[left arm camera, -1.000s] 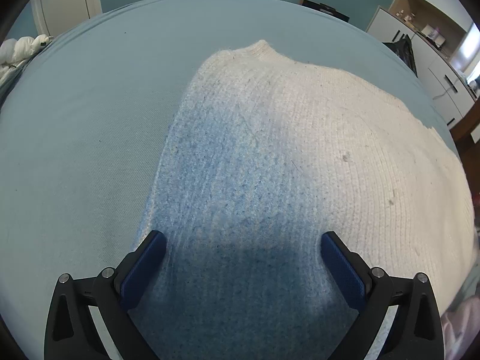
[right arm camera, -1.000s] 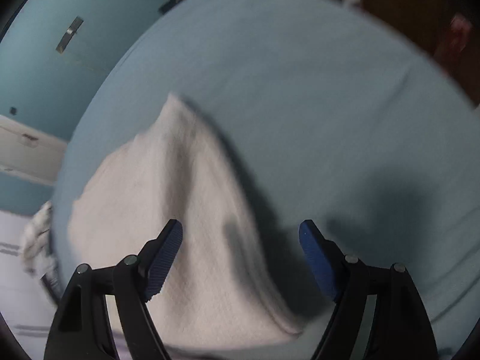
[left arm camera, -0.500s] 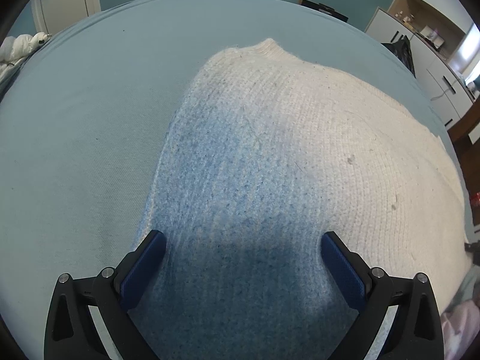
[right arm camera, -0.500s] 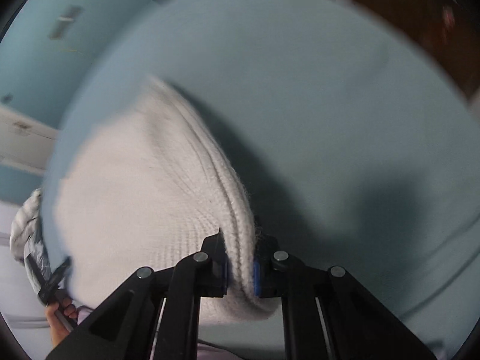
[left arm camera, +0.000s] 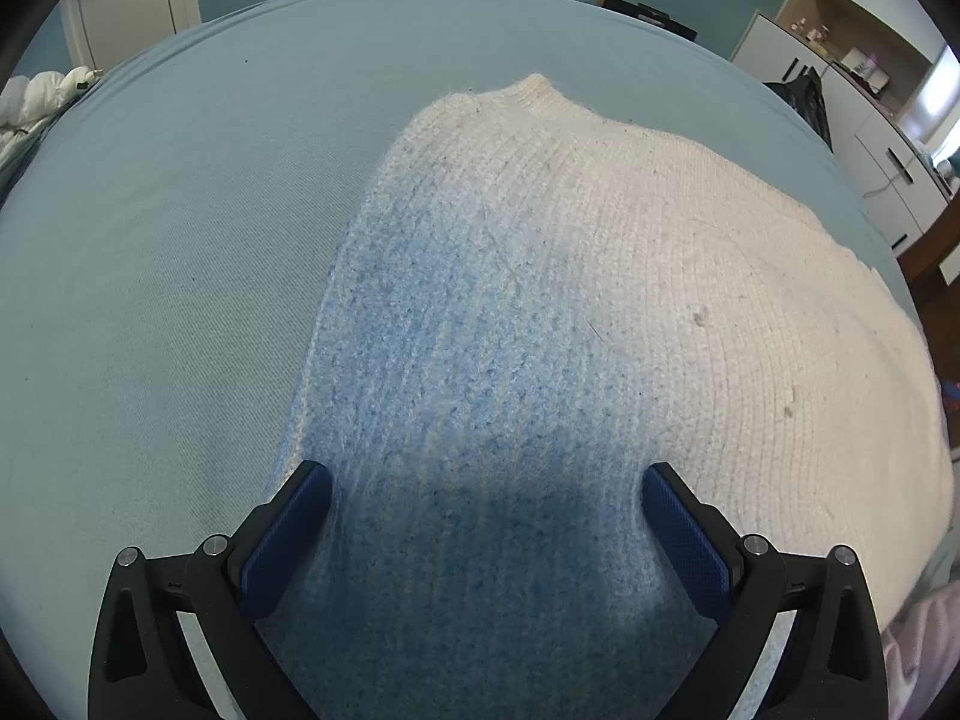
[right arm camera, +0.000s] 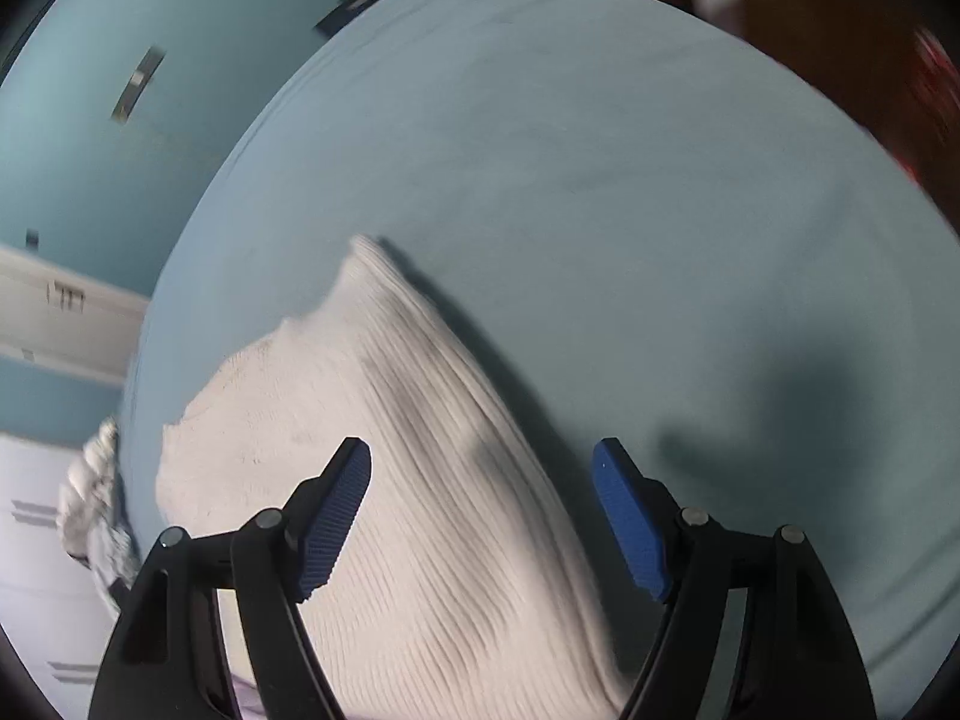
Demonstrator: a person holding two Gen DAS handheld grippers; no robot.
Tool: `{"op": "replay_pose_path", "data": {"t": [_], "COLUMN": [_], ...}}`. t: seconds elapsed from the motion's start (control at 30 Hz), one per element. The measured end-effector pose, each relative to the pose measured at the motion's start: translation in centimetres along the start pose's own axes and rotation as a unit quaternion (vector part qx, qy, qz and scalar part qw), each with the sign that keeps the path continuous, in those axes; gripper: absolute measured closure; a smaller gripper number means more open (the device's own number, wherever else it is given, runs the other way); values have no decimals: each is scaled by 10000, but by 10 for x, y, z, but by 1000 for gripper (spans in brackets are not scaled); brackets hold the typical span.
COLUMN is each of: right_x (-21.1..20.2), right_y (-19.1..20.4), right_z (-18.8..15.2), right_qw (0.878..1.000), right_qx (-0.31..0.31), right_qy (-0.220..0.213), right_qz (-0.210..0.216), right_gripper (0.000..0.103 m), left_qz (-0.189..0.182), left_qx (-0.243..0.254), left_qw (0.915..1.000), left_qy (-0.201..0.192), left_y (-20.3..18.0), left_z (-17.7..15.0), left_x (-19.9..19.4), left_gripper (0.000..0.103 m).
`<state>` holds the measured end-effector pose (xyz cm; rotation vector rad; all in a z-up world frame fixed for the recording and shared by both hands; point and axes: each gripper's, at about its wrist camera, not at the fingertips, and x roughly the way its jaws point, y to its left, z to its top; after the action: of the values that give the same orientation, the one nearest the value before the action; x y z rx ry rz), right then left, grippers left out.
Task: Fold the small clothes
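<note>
- The right gripper [right arm camera: 480,480] hangs over the white knit garment's [right arm camera: 384,480] raised edge, likely to re-take it for a fold; its 2 jaws are opening, pressing nothing.
- The left gripper [left arm camera: 486,498] hovers wide apart above the garment's shaded part, empty, probably ready to steady it.
- Beyond, the garment lies spread on the teal bed sheet [left arm camera: 180,210].

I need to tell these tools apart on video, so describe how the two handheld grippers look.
Both look alike. The left gripper and the right gripper each have two black, angular plastic fingers with triangular cut-outs and round silver pivot screws. Each finger ends in a flat, dark blue, finely ribbed pad. No cables, markings, hands or sleeves show.
</note>
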<state>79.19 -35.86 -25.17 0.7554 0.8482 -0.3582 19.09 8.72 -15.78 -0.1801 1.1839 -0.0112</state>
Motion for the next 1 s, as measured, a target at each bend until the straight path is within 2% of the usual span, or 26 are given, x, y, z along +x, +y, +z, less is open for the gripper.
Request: {"op": "replay_pose_path", "data": {"t": [0.03, 0.07, 0.17, 0.2, 0.23, 0.33, 0.37, 0.4, 0.43, 0.47, 0.5, 0.57, 0.6, 0.63, 0.7, 0.73, 0.77, 0.8, 0.87, 0.97, 1.0], "right_x": [12, 21, 44, 56, 50, 86, 95, 94, 90, 74, 60, 45, 50, 62, 85, 88, 80, 74, 52, 0, -20], "right_y": [-5, -5, 30, 20, 17, 40, 48, 50, 52, 52, 51, 45, 42, 41, 36, 37, 40, 38, 23, 40, 50], "right_z": [5, 23, 47, 57, 51, 53, 58, 58, 60, 61, 62, 60, 58, 53, 41, 33, 29, 30, 23, -6, -21], "right_qw": [9999, 9998, 9993, 9992, 9991, 9960, 9957, 9962, 9974, 9984, 9978, 9964, 9970, 9960, 9949, 9942, 9951, 9967, 9937, 9938, 9945], "right_qx": [-97, -133, -136, -153, -204, -438, -451, -469, -438, -362, -324, -201, -194, -298, -432, -506, -472, -286, 386, 387, 253], "right_qy": [54, 113, 337, 363, 362, 582, 562, 456, 329, -46, -390, -728, -633, -463, -63, -98, -215, -189, 73, -357, -432], "right_qz": [21, 39, 111, 14, -130, -510, -575, -577, -475, -420, -426, -382, -412, -699, -905, -942, -847, -741, -1046, -978, -916], "right_gripper": [30, 30, 30, 30, 30, 30, 42, 76, 83, 97, 96, 96, 96, 96, 96, 96, 89, 71, 41, 39, 31], "left_qz": [3, 4, 12, 14, 11, -7, -9, -10, -10, -7, -5, 0, 5, 8, 4, 3, 7, 13, 27, 76, 99], "left_qx": [6, 13, 30, 33, 34, 28, 30, 30, 31, 39, 46, 58, 63, 65, 61, 58, 61, 67, 71, 81, 88], "left_qw": [10000, 10000, 10000, 10000, 10000, 10000, 10000, 10000, 10000, 10000, 10000, 9999, 9999, 9999, 9999, 9999, 9999, 9999, 9999, 9998, 9998], "left_qy": [1, 1, 0, 5, 13, 37, 44, 55, 62, 71, 78, 88, 88, 88, 86, 93, 100, 106, 128, 134, 119], "left_y": [-1, -1, -2, -2, -2, -2, -2, -3, -3, -3, -4, -5, -5, -5, -6, -5, -6, -6, -7, -10, -11], "left_z": [0, 0, 1, 0, 1, 1, 2, 2, 2, 3, 4, 6, 6, 6, 6, 7, 7, 8, 9, 10, 10], "left_x": [0, 1, 1, 1, 1, 2, 2, 2, 2, 3, 3, 4, 5, 5, 5, 5, 6, 6, 7, 7, 7], "left_gripper": [0, 0, 0, 0, 0, 0, 0, 0, 0, 0, 0, 0, 0, 0, 0, 0, 0, 0, 0, 0, 0]}}
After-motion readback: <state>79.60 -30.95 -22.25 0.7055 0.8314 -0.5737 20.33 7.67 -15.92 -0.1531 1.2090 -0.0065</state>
